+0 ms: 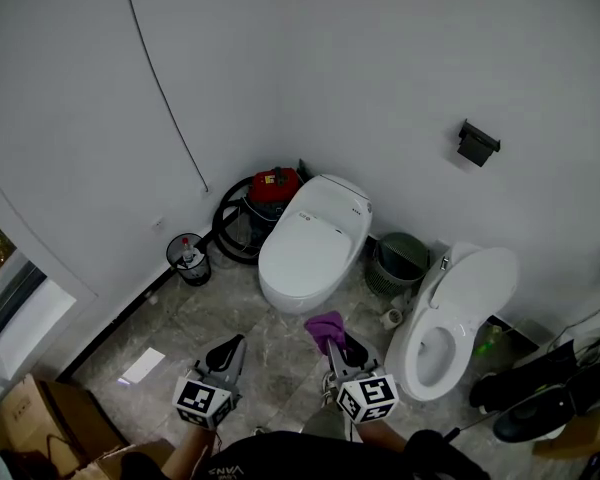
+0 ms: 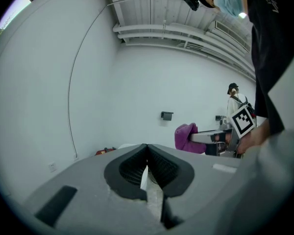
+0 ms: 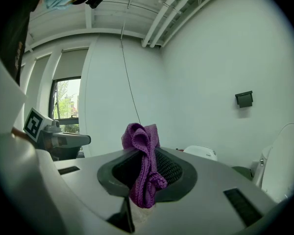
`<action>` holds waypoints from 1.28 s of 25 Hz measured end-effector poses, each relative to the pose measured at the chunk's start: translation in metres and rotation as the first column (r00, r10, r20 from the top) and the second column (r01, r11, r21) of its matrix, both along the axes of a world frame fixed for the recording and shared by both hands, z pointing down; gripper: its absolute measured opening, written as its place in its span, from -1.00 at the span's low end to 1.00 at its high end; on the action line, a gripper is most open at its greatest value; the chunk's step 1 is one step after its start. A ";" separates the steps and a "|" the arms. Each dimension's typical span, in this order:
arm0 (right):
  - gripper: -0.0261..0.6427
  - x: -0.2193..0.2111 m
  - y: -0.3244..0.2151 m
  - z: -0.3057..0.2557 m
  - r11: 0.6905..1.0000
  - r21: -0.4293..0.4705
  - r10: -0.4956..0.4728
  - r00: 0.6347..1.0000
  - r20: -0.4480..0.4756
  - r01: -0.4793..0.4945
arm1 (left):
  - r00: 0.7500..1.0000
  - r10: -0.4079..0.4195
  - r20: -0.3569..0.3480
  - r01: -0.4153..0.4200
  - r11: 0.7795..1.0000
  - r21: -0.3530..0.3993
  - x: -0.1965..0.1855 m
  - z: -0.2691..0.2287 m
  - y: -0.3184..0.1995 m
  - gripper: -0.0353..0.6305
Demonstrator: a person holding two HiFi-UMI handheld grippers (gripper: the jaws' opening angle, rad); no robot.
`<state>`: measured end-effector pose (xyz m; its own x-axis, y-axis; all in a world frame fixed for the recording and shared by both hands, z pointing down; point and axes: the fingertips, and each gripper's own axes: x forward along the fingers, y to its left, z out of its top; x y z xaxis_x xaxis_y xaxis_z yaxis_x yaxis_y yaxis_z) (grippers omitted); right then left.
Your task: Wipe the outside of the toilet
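Two white toilets stand on the grey tiled floor. One toilet (image 1: 312, 246) with its lid shut is in the middle, by the wall. The other toilet (image 1: 450, 323) at the right has its lid up and bowl open. My right gripper (image 1: 338, 341) is shut on a purple cloth (image 1: 325, 329), held in the air between the two toilets. The purple cloth (image 3: 143, 168) sticks up from between the jaws in the right gripper view. My left gripper (image 1: 232, 348) is shut with nothing in it, low at the left of the closed toilet.
A red vacuum with black hose (image 1: 260, 204) stands behind the closed toilet. A small wire bin (image 1: 188, 259) sits by the left wall. A green basket (image 1: 398, 262) stands between the toilets. A black holder (image 1: 476, 143) hangs on the wall. Cardboard boxes (image 1: 40, 423) lie at the lower left.
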<state>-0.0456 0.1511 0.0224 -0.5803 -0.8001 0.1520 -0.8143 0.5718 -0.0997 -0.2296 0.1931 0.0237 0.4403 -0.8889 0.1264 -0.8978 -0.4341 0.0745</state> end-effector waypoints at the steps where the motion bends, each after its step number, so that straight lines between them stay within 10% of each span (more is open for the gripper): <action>1: -0.72 -0.001 0.003 -0.002 1.000 0.003 0.001 1.000 -0.001 -0.001 | 1.000 -0.003 -0.003 0.003 1.000 -0.002 -0.003 -0.002 0.003 -0.88; 32: -0.72 0.002 0.034 -0.005 0.999 -0.021 0.026 0.999 -0.034 -0.026 | 1.000 0.004 -0.006 -0.004 1.000 0.021 -0.009 -0.016 0.032 -0.88</action>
<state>-0.0438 0.1854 0.0172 -0.5535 -0.8112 0.1887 -0.8321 0.5483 -0.0837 -0.2386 0.2252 0.0074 0.4446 -0.8895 0.1053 -0.8956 -0.4393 0.0705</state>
